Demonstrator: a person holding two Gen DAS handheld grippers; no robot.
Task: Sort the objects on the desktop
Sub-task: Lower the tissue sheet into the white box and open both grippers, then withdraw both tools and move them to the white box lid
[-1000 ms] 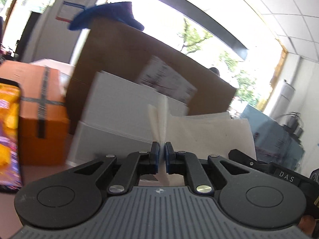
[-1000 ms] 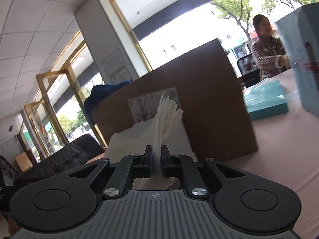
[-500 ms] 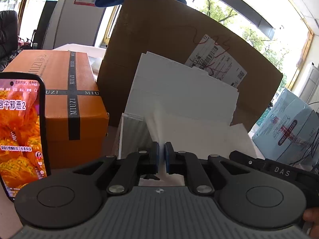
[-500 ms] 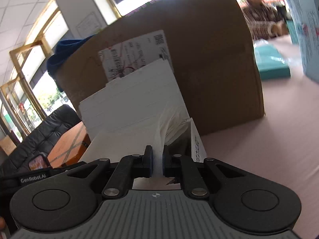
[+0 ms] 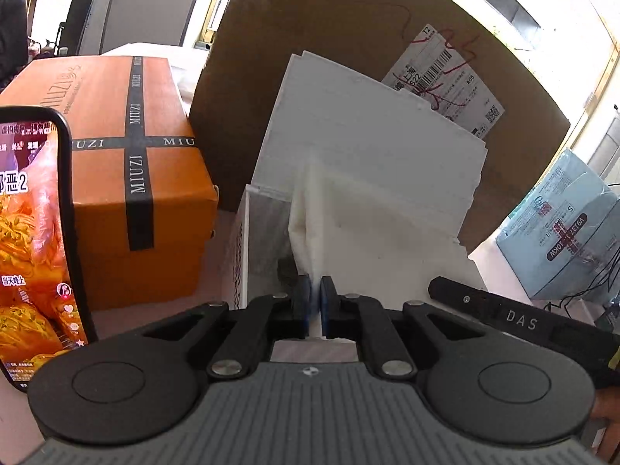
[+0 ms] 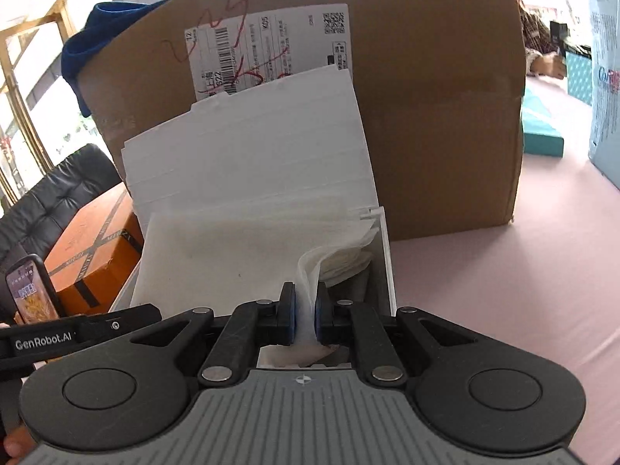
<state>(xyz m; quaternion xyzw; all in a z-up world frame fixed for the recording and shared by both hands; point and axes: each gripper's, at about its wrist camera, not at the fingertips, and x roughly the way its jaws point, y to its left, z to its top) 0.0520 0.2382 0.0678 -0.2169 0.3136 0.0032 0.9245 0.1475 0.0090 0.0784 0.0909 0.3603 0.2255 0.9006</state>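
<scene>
Both grippers pinch one white tissue sheet (image 6: 240, 248) by opposite corners: left gripper (image 5: 314, 302) and right gripper (image 6: 304, 312) each with jaws nearly closed on a bunched fold, the sheet slung between them over the open white box (image 6: 383, 255) in front of the cardboard carton (image 6: 426, 116). Judged very light, limp and easily torn, so corner holds suit it; keep tension gentle, since a hard pull would likely rip it

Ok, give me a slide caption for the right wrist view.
Right gripper pinches one edge of a white tissue sheet over an open white box, brown carton behind.
</scene>
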